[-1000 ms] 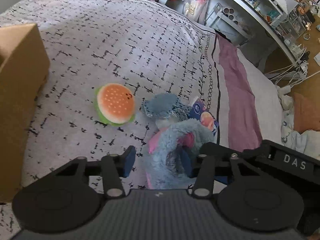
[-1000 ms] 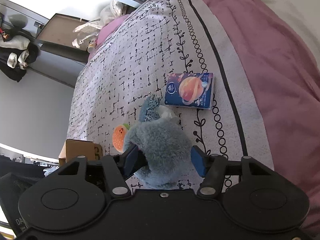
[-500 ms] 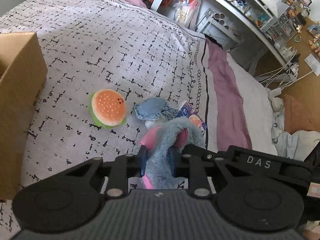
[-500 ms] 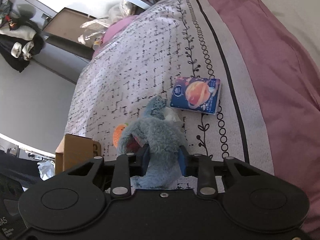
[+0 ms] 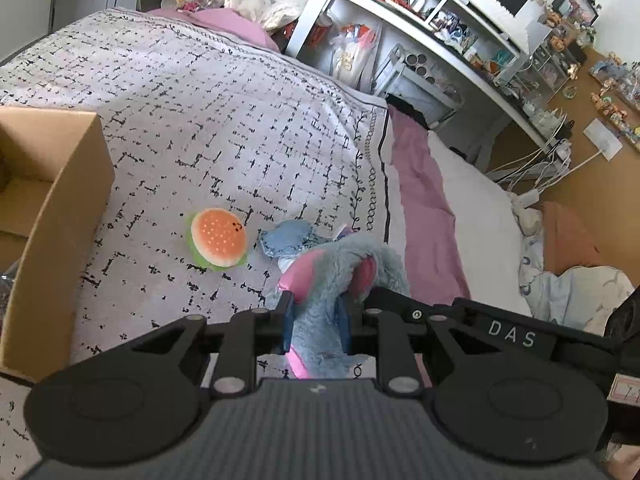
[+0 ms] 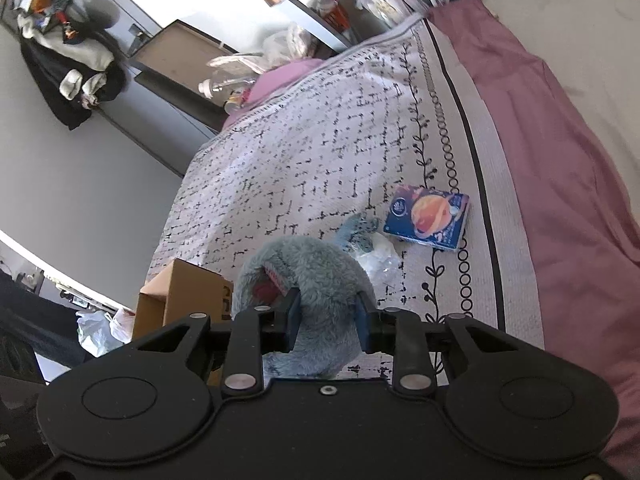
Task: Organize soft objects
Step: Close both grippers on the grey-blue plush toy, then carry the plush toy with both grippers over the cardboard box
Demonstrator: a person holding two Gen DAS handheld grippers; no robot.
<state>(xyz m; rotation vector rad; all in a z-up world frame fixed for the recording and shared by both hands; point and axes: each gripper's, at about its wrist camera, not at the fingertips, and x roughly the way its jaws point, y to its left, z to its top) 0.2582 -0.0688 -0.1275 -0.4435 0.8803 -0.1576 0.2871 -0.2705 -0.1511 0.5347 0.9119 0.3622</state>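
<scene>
Left gripper [image 5: 315, 322] fingers narrow, both blue pads pressed into the blue plush toy [image 5: 332, 280], squeezing its fur; pink inner ear parts show just above the pads. Its jaws have just been closing, with the toy between them. Right gripper [image 6: 327, 322] also clamped on the same plush toy [image 6: 304, 276], pads sunk into the grey-blue fur on either side. Toy is held by both grippers above the patterned bedspread [image 5: 208, 120], which shows under it in both views. Just beyond the toy: a small blue fabric piece [image 5: 286, 236] lying on the bedspread, clear plastic wrap [image 6: 378, 258] beside it. Burger plush [image 5: 218, 237] lies left of the blue piece, apart from it. Blue box with orange planet print [image 6: 428, 218] lies flat near the bedspread's ring-pattern border. Open cardboard box [image 5: 52, 208] at far left on the bed. Pink sheet [image 6: 560, 160] along the bed's right side. Cluttered white shelves [image 5: 440, 20] in background.
</scene>
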